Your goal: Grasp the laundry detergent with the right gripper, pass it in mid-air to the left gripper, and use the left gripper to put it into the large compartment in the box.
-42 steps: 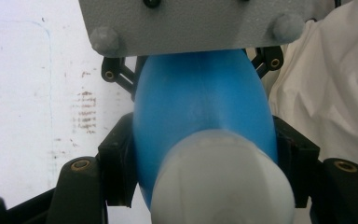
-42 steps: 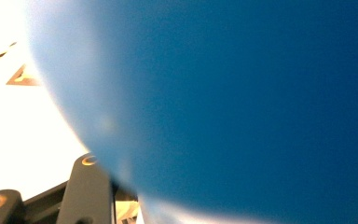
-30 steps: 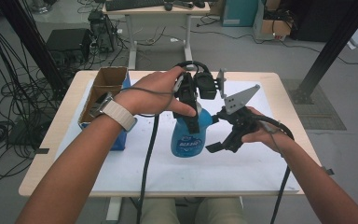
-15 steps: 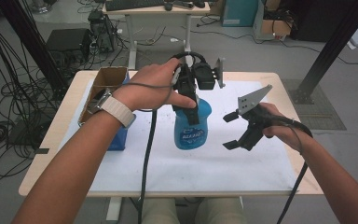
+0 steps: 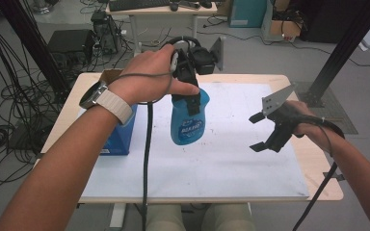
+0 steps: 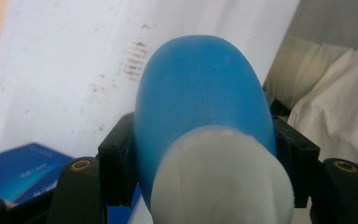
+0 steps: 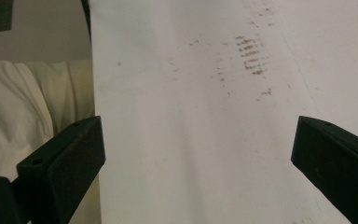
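This looks like a lab or a tech workroom. The wooden bench (image 5: 308,159) has a big white sheet (image 5: 231,163) on it. Lots of black cables (image 5: 9,125) lie on the grey floor at 9 o'clock. A black computer box (image 5: 70,43) sits at 11 o'clock. At 12 o'clock a second small desk (image 5: 139,12) holds a keyboard (image 5: 137,5). Black metal poles (image 5: 347,43) stand at 2 o'clock. Cardboard boxes (image 5: 282,29) sit at 1 o'clock.
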`<state>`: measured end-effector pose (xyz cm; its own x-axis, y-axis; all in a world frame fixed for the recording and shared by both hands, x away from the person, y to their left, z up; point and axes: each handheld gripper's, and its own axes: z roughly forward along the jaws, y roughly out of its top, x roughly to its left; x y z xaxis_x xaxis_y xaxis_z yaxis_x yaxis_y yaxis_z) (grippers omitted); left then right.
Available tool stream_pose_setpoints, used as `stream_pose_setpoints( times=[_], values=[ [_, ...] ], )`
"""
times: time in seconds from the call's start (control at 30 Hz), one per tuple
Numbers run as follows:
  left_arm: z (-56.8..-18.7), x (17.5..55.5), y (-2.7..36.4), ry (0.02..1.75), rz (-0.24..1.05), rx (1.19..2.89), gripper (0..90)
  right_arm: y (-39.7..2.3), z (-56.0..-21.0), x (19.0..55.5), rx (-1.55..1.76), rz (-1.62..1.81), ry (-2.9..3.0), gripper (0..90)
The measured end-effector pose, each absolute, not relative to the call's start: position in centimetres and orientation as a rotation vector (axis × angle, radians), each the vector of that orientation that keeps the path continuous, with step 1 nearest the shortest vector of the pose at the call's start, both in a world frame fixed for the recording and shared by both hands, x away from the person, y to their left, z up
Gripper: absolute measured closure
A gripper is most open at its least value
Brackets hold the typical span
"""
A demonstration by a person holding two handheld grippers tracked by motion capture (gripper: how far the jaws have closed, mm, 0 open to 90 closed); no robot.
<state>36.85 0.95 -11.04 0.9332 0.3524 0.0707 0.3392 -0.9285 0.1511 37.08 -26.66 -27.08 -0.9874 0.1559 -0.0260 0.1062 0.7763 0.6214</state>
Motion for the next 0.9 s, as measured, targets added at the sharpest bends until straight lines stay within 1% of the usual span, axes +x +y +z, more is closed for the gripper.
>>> stream_pose_setpoints(
  times=[0.07, 0.27, 0.5, 0.53, 0.67, 0.77, 0.9],
  values=[
    [-10.6, 37.1, 1.3, 0.608, 0.166, 2.934, 36.9, -27.2, -27.0, 37.2, 0.241, 0.977, 2.88, 3.0],
    [-9.8, 37.8, 2.3, 0.771, 0.206, 2.867, 36.9, -28.2, -27.3, 37.2, 0.335, 0.937, 2.836, 3.0],
    [-8.6, 38.7, 3.2, 0.92, 0.231, 2.818, 36.9, -29.1, -27.5, 37.3, 0.389, 0.874, 2.842, 3.2],
    [-8.5, 38.8, 3.4, 0.965, 0.235, 2.787, 36.9, -29.2, -27.5, 37.4, 0.4, 0.872, 2.84, 3.1],
    [-7.7, 39.3, 4.0, 1.058, 0.251, 2.778, 37.0, -29.6, -27.7, 37.5, 0.415, 0.875, 2.832, 3.0],
    [-7.3, 39.8, 4.7, 1.179, 0.242, 2.737, 37.0, -29.7, -27.9, 37.6, 0.423, 0.873, 2.832, 3.1],
    [-6.8, 40.3, 5.6, 1.265, 0.262, 2.692, 37.0, -30.0, -28.3, 37.9, 0.447, 0.884, 2.822, 3.0]
  ],
)
